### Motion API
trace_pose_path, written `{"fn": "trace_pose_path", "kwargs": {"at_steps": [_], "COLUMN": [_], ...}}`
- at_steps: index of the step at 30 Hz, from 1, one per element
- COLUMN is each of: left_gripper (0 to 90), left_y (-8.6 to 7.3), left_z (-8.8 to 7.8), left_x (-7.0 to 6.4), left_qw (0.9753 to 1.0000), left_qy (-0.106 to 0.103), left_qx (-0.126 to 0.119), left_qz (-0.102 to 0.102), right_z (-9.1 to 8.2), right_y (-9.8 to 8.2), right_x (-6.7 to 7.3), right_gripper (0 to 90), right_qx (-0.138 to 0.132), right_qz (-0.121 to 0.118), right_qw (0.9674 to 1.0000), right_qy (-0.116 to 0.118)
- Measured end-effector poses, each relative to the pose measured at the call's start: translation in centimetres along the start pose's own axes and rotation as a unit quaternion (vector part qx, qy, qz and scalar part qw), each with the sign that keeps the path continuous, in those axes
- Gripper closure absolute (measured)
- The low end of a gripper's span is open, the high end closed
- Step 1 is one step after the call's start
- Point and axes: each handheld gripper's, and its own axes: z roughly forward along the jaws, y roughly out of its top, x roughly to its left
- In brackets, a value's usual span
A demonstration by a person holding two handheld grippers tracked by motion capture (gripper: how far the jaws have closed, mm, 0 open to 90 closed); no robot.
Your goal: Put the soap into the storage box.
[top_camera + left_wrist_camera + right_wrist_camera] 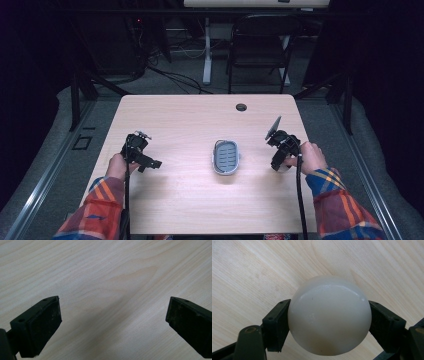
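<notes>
My right gripper (329, 310) is shut on a smooth white rounded object (329, 315), its two black pads pressing on the left and right sides. The object hangs just above the wood. In the high view the right gripper (280, 161) is held at the table's right side, to the right of a small grey oval dish with a slotted insert (216, 157) at the table's middle. My left gripper (144, 161) is at the table's left side. Its jaws stand wide apart in the left gripper view (113, 307), with bare wood between them.
The light wooden table (190, 120) has a round cable hole (241, 107) near its far edge. Behind the table stand a black folding chair (260, 45) and a white desk leg (206, 50), with cables on the floor. Both forearms in plaid sleeves come in from the near edge.
</notes>
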Motion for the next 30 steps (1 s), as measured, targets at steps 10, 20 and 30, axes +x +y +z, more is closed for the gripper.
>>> {"fn": "trace_pose_path", "kwargs": {"at_steps": [10,20,30], "left_gripper": [0.1,0.1,0.1], "left_y": [0.0,0.0,0.0], "left_z": [0.0,0.1,0.1], "left_x": [0.0,0.0,-0.1], "left_qw": [1.0000,1.0000,1.0000], "left_qy": [-0.001,-0.002,-0.002], "left_qx": [0.001,0.002,0.002], "left_qz": [0.000,0.001,0.001], "right_z": [-0.7,-1.2,-1.6], "right_y": [1.0,1.9,2.7], "right_x": [0.3,0.6,1.1], "right_gripper": [24.5,24.5,24.5], "right_qx": [0.006,0.014,0.004], "right_qz": [-0.013,-0.031,-0.031], "right_qw": [0.9999,0.9994,0.9995], "right_qy": [-0.002,-0.006,-0.005]}}
